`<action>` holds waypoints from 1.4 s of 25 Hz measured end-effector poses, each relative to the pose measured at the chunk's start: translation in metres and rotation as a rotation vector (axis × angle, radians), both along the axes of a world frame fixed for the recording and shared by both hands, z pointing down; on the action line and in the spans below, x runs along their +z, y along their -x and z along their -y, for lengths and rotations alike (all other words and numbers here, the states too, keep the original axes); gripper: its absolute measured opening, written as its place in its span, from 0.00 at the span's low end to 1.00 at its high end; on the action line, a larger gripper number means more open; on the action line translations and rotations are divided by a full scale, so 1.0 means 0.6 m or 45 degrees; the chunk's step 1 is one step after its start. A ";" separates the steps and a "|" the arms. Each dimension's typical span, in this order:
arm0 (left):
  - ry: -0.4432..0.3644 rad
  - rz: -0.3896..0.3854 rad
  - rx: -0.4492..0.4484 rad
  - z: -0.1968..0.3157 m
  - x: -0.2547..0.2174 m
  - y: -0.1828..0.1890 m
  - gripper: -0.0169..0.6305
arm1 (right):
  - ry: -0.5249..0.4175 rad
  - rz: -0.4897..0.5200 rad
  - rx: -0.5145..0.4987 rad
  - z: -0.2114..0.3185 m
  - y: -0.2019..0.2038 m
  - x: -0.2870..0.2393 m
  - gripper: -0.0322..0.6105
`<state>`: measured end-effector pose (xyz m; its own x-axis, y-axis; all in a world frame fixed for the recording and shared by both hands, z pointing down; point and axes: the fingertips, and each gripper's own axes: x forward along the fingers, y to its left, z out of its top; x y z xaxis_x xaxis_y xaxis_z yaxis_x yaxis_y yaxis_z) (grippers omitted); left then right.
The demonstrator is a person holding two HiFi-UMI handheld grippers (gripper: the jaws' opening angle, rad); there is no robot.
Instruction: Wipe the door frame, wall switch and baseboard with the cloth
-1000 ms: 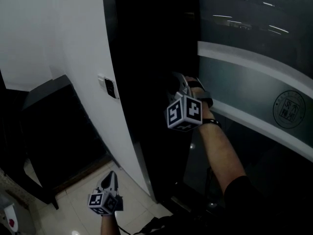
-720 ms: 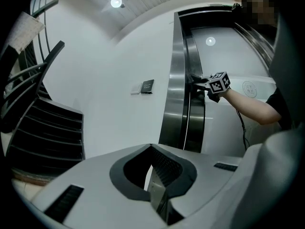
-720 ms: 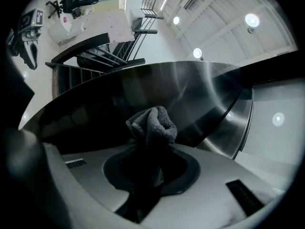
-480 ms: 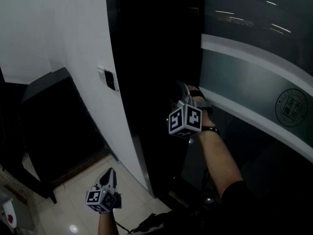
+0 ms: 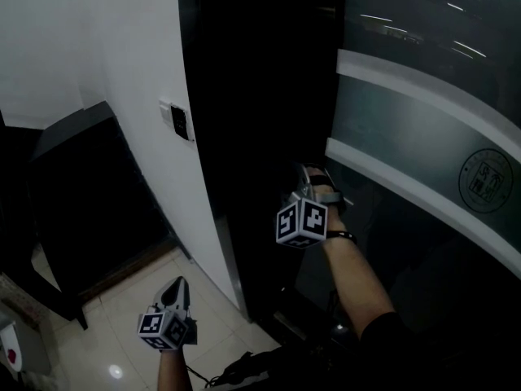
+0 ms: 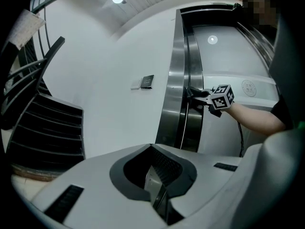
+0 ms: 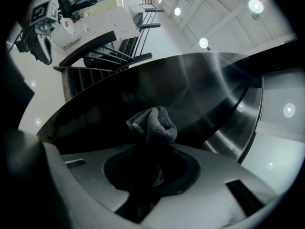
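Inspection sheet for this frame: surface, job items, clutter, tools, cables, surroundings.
Surface: dark polished steel door frame, beside white wall.
Job's things: crumpled grey cloth at the frame; wall switch plate on the wall, clear of both tools.
Clutter: white object with red mark, floor edge.
Tools: right tool shut on the cloth; left tool shut, empty, low over pale floor tiles.
Cables: black cable hanging below the right forearm.
Surroundings: frosted glass panel with round emblem; black slatted structure.

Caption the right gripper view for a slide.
Right gripper holds a grey cloth at the steel door frame.
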<state>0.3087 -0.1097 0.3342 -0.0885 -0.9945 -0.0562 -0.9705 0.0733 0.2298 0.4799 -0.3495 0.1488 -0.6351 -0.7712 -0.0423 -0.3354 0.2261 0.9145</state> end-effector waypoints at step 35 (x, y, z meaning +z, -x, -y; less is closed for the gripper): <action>0.178 -0.037 -0.067 -0.055 0.079 -0.019 0.01 | 0.337 -0.245 0.015 -0.006 -0.020 0.417 0.17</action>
